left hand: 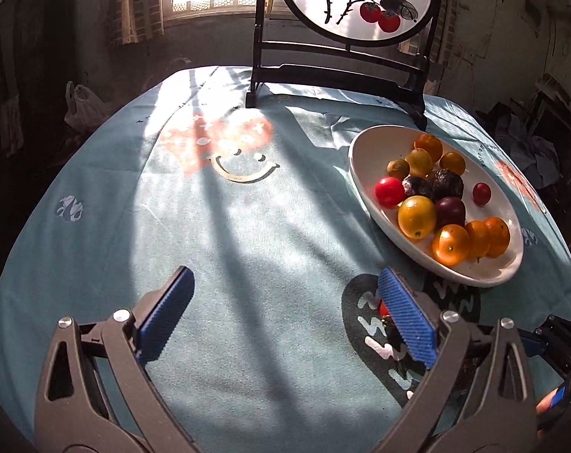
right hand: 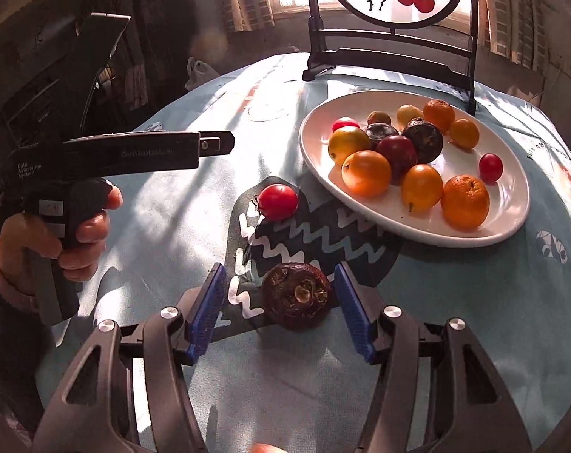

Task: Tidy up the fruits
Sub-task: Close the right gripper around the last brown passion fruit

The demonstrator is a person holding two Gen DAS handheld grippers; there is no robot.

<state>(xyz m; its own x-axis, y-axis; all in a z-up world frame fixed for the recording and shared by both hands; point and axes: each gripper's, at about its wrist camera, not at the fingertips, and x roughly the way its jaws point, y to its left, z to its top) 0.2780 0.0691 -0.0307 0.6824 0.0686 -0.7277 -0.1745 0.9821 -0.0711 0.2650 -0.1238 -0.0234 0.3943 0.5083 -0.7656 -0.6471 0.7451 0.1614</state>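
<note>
Sunlit round bench [left hand: 247,249] draped in pale blue printed cloth, a black-framed round painted screen [left hand: 357,0] at its far edge. Left wrist view: left gripper [left hand: 289,317] with its blue-padded fingers [left hand: 168,317] spread wide, released over bare cloth, nothing between them; white oval ceramic dish [left hand: 364,151] of orange, yellow, red and dark purple fruits at right. Right wrist view: right gripper [right hand: 281,309] fingers [right hand: 353,313] partly apart, straddling a dark brown wrinkled round fruit [right hand: 297,296] on the cloth; whether the pads touch it cannot be told. Small red round tomato [right hand: 278,202] lies just beyond, near the dish [right hand: 315,128]. A hand [right hand: 59,234] grips the left tool's handle.
</note>
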